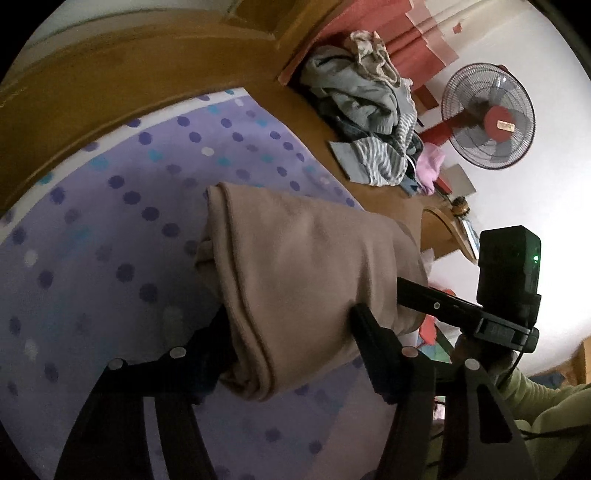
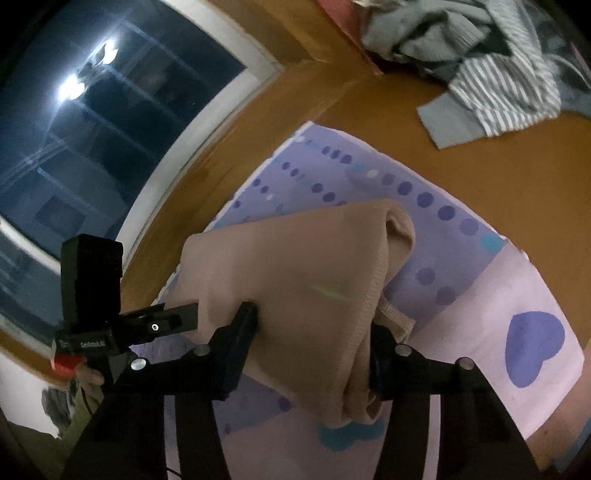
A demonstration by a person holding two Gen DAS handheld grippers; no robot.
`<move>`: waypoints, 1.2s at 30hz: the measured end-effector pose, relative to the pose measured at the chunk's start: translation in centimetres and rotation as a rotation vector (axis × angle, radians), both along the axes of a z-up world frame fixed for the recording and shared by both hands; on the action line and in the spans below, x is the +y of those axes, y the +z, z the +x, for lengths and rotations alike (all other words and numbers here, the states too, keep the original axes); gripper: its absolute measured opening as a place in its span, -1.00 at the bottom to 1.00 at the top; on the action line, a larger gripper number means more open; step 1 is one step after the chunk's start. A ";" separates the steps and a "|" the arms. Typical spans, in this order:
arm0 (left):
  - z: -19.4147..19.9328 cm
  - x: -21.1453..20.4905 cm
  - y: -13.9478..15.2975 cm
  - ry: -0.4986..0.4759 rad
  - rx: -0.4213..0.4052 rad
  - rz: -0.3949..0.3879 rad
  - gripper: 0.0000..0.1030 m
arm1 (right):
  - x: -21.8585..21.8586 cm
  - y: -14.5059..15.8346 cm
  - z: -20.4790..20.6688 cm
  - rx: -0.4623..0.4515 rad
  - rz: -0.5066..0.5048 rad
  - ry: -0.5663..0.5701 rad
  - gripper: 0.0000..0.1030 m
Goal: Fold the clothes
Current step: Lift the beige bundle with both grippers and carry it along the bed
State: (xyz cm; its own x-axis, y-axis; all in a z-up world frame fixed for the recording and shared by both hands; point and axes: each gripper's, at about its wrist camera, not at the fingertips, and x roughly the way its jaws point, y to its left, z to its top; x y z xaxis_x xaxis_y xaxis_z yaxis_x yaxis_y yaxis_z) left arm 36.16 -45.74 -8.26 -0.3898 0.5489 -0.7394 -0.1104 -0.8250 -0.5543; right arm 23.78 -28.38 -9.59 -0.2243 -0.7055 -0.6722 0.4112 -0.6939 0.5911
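The soft, thick, folded tan cloth bundle [image 1: 295, 280] bends easily; left tongs [image 1: 291, 354] and right tongs [image 2: 314, 350] seemingly pinch its near ends.

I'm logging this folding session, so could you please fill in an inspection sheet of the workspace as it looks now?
Surface: lilac dotted mat on a wooden top.
Job's things: folded beige garment lying on the mat.
Clutter: heap of grey and striped clothes; pink cloth.
Grippers: left gripper and right gripper each straddle one end of the garment; whether the pads press is unclear.
Cables: a dark cable hangs by the green sleeve.
Surroundings: standing fan, red curtain, dark window.
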 end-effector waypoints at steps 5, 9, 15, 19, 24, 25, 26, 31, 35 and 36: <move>4.5 0.4 2.0 0.135 0.023 -0.037 0.25 | -0.3 1.4 1.8 0.050 -0.026 0.091 0.01; 8.5 0.5 3.8 0.262 0.047 -0.053 0.25 | -1.3 2.7 3.2 0.100 -0.049 0.196 0.01; 15.2 -0.5 5.1 0.465 0.066 -0.091 0.25 | -3.6 3.8 6.2 0.124 -0.098 0.398 0.01; 20.7 -1.3 5.3 0.607 0.049 -0.117 0.25 | -5.4 3.4 9.0 0.112 -0.134 0.543 0.02; 27.2 -2.1 5.9 0.739 0.037 -0.142 0.25 | -7.9 3.1 13.1 0.075 -0.156 0.669 0.02; 28.5 -2.3 6.1 0.763 0.043 -0.141 0.25 | -8.5 3.1 14.1 0.071 -0.161 0.694 0.01; 29.8 -2.6 6.2 0.785 0.050 -0.137 0.25 | -9.1 3.3 15.2 0.073 -0.165 0.725 0.01; 36.7 -4.7 6.0 0.874 0.077 -0.111 0.25 | -12.1 4.1 21.1 0.110 -0.170 0.829 0.01; 42.2 -7.5 5.8 0.904 0.084 -0.114 0.25 | -14.5 4.5 26.6 0.129 -0.165 0.882 0.01; 43.4 -8.2 5.8 0.903 0.080 -0.117 0.25 | -15.0 4.6 27.8 0.131 -0.162 0.890 0.01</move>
